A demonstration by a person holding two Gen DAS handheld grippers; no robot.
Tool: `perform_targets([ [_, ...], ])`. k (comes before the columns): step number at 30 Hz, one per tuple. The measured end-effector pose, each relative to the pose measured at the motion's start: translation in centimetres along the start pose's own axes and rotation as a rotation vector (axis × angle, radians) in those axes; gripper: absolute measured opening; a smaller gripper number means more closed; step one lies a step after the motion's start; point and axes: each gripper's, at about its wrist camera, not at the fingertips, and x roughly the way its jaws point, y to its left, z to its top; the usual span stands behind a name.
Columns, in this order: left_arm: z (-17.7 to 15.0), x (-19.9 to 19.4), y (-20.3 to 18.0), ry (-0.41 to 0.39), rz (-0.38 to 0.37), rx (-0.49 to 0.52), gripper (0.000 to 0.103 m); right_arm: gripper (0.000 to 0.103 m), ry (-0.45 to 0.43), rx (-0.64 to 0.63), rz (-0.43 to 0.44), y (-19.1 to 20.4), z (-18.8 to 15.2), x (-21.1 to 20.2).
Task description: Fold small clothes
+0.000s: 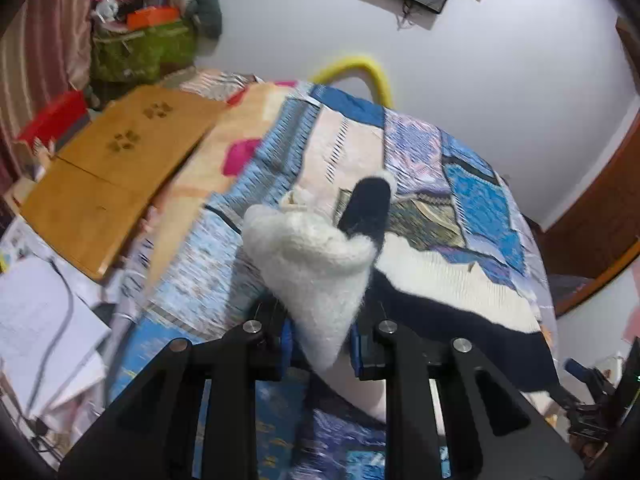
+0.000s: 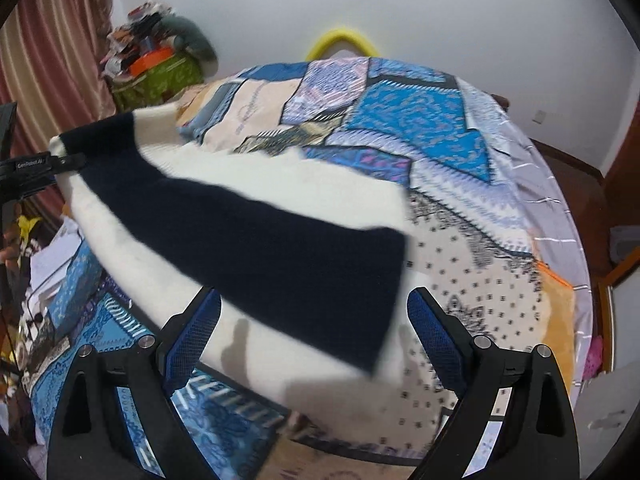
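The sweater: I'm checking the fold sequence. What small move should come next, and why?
Probably carry the pinched corner across and lay it on the body. The left hand-held gripper is shut on a white fluffy corner of the sweater, lifted off the quilt. The right hand-held gripper is open above the dark sleeve, holding nothing.

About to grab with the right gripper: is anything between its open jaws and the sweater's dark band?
Nothing visible. The right gripper is open just over the dark band of the sweater, with no object between.
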Motion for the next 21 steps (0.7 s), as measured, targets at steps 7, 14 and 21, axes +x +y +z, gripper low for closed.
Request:
perform_targets([
  [7, 1.1, -0.7, -1.4, -0.003, -0.006, 0.002, 0.020, 0.093, 0.027, 0.022, -0.034, -2.0, -1.6, 0.4],
  [14, 0.6, -1.9, -9.9, 0.000, -0.096, 0.149, 0.020, 0.093, 0.096, 0.149, 0.050, -4.1, -3.9, 2.1],
  [21, -0.1, -2.2, -17.8, -0.007, -0.160, 0.254, 0.018, 0.095, 0.080, 0.165, 0.071, -4.3, -4.7, 2.0],
])
